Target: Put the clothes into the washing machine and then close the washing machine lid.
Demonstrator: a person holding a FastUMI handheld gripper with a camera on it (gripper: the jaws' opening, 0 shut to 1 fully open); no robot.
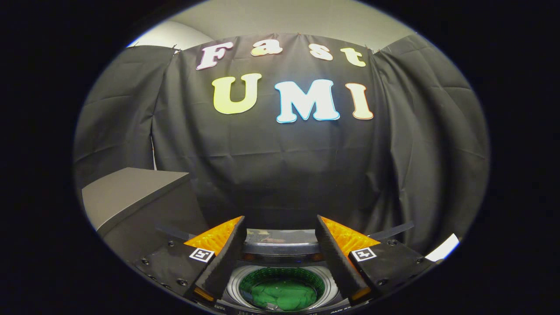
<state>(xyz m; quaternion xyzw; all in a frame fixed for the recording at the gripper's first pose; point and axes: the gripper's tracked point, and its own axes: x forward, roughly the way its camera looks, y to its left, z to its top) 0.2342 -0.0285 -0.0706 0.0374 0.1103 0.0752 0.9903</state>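
Below and between my fingers I look down into the washing machine, a top loader with a pale round rim. A green garment lies crumpled in its drum. The lid stands raised at the back of the opening, dark and glossy. My gripper hangs above the machine, open, with nothing between the fingers. Both fingers are apart from the clothes and the rim.
A grey box-like surface stands to the left of the machine, at about finger height. The black booth cloth hangs close behind the machine and wraps round both sides. A small white edge shows at the right.
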